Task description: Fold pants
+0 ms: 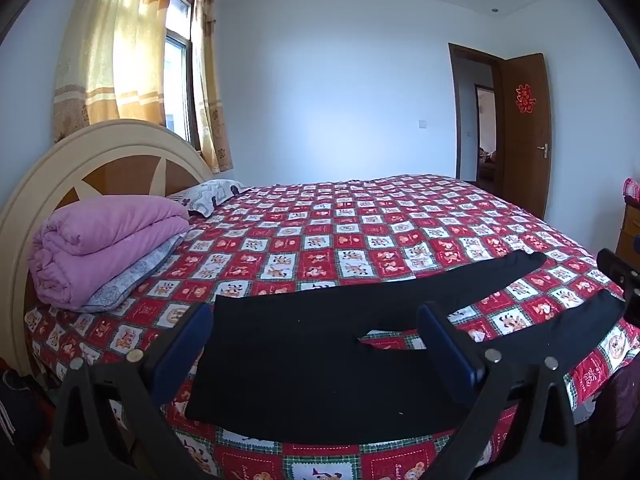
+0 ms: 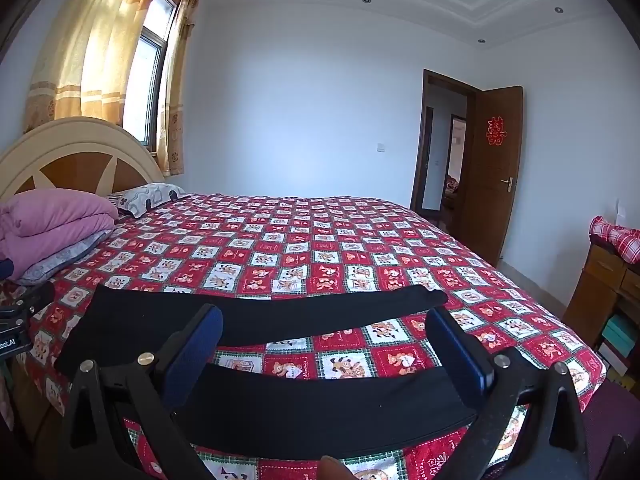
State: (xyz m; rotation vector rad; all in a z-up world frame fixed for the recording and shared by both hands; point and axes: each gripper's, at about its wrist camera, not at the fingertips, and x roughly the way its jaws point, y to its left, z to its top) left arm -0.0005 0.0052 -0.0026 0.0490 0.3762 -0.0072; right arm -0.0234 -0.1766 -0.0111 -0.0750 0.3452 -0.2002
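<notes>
On the bed, near edge: black pants [image 1: 304, 364] are lying flat and unfolded on the red patchwork bedspread [image 1: 320, 240].
Pants, layout: waist is sitting toward 9 o'clock in the left wrist view; the two legs are running toward 3 o'clock and spreading apart, with a wedge of bedspread showing between them.
Pants, right wrist view: near leg [image 2: 320, 404] is crossing between the fingers; far leg is stretching across just beyond the fingertips, toward 12 o'clock.
Left gripper [image 1: 314, 330]: jaws are standing wide open, hovering over the seat and waist area, pads clear of the cloth, holding nothing.
Right gripper [image 2: 324, 334]: jaws are likewise gaping fully, hanging above the legs, gripping nothing.
Bedding: a folded pink quilt [image 1: 108, 240] is resting on a grey pillow at 9 o'clock by the cream headboard [image 1: 100, 148].
Room: curtains [image 1: 120, 40] are glowing with daylight at 11 o'clock; a brown door [image 1: 526, 132] is standing open at 2 o'clock.
</notes>
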